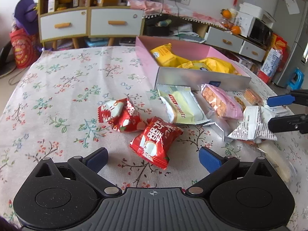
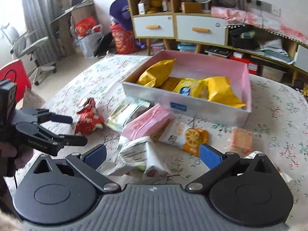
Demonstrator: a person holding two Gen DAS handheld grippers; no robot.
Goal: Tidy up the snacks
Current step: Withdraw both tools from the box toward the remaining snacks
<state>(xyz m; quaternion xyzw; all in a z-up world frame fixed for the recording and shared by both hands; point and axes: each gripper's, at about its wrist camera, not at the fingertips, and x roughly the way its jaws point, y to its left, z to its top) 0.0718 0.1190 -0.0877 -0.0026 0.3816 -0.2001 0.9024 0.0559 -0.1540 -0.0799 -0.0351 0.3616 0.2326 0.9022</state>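
Observation:
A pink-lined box (image 1: 202, 78) (image 2: 211, 65) on the floral table holds several yellow snack bags (image 1: 217, 65) (image 2: 221, 90). Loose snacks lie before it: two red packets (image 1: 154, 144) (image 1: 119, 113) (image 2: 87, 119), a pale yellow packet (image 1: 182, 105) (image 2: 123, 115), a pink cracker pack (image 1: 221, 102) (image 2: 148, 123), a white crumpled packet (image 1: 250, 125) (image 2: 140, 152). My left gripper (image 1: 153, 158) (image 2: 75, 130) is open, the nearer red packet between its fingers. My right gripper (image 2: 153, 156) (image 1: 273, 111) is open over the white packet.
An orange-and-white packet (image 2: 190, 138) and a clear cracker pack (image 2: 241, 140) lie right of the white packet. Cabinets with drawers (image 1: 86, 23), a fan and shelves stand behind the table. A red chair (image 2: 15, 75) is at the table's left side.

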